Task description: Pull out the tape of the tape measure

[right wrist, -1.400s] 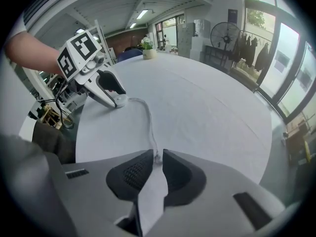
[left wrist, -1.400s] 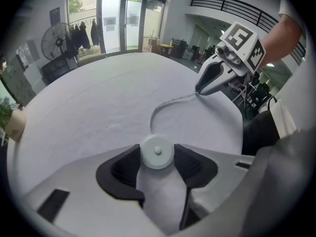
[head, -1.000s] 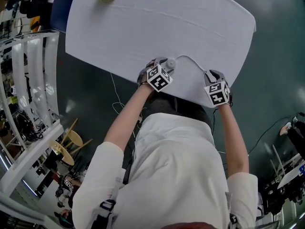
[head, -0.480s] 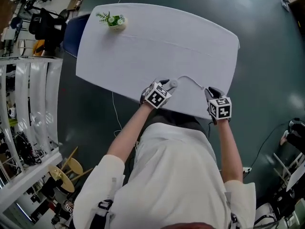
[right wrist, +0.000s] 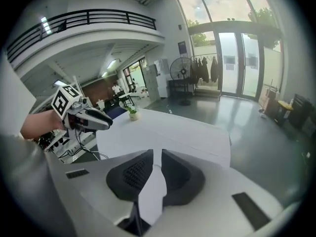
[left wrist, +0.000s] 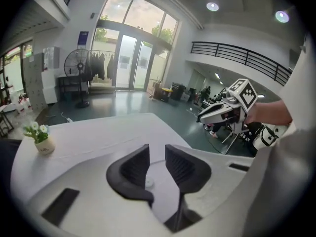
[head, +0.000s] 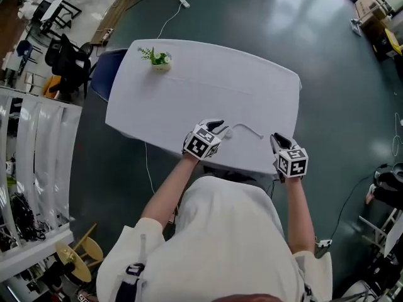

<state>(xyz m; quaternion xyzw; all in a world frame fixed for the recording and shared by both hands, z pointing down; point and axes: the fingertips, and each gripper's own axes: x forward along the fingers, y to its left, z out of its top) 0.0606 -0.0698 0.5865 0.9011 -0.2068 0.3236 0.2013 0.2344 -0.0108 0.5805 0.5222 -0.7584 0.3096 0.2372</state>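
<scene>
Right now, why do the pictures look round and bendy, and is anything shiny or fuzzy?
Left gripper view: wide lens bends the balcony railing, dark corners. Right gripper view: bright windows wash out. Head view: soft glare on the floor; table edges curve.

A small potted plant (head: pixel 160 60) stands near the far left corner of the white table (head: pixel 252 87), with a blue chair (head: pixel 102 75) beside that corner.

Left tool (head: pixel 217 128) empty, jaws just closing; right tool (head: pixel 275 138) slightly apart.
</scene>
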